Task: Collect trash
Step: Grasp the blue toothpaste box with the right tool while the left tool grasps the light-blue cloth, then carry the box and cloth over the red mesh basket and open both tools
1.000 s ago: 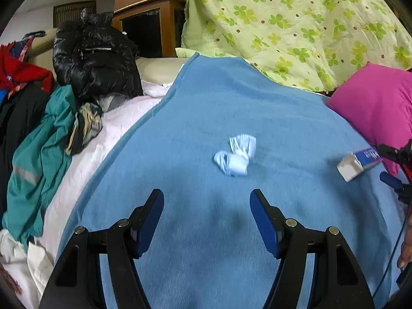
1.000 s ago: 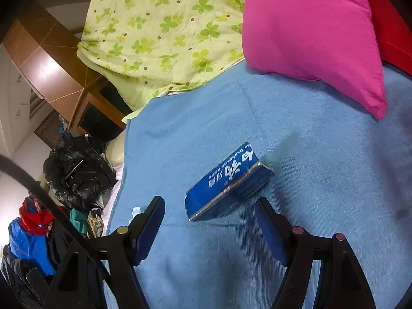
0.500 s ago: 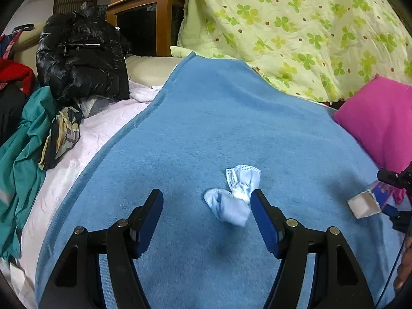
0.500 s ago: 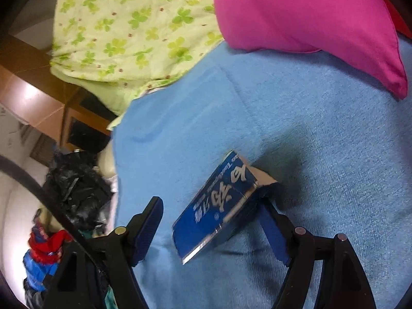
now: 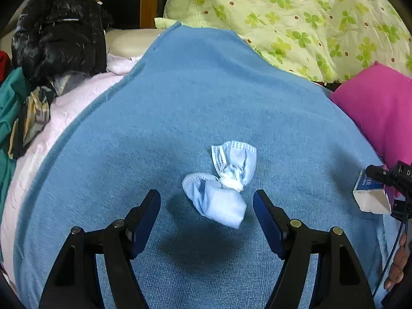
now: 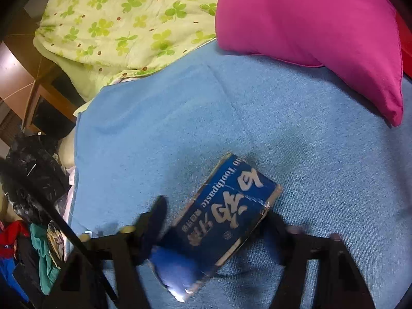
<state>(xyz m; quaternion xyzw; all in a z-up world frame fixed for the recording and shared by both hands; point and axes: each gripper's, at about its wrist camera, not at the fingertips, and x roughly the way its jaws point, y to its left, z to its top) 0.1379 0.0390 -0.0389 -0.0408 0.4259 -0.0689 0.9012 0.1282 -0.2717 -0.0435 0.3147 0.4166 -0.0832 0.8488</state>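
Observation:
A crumpled, knotted light-blue face mask lies on the blue blanket. My left gripper is open, its fingers on either side of the mask's near end, just above the blanket. A blue toothpaste box lies tilted between the fingers of my right gripper; the fingers look wide apart and blurred, with the right one close to or touching the box. The box also shows in the left wrist view, at the right gripper's tip.
A pink pillow and a green clover-print quilt lie at the far side of the blanket. A black jacket and piled clothes lie to the left on a pale pink sheet.
My left gripper has moved forward until the mask sits between its fingers. My right gripper has moved in around the toothpaste box, which has turned and now lies deeper between the fingers.

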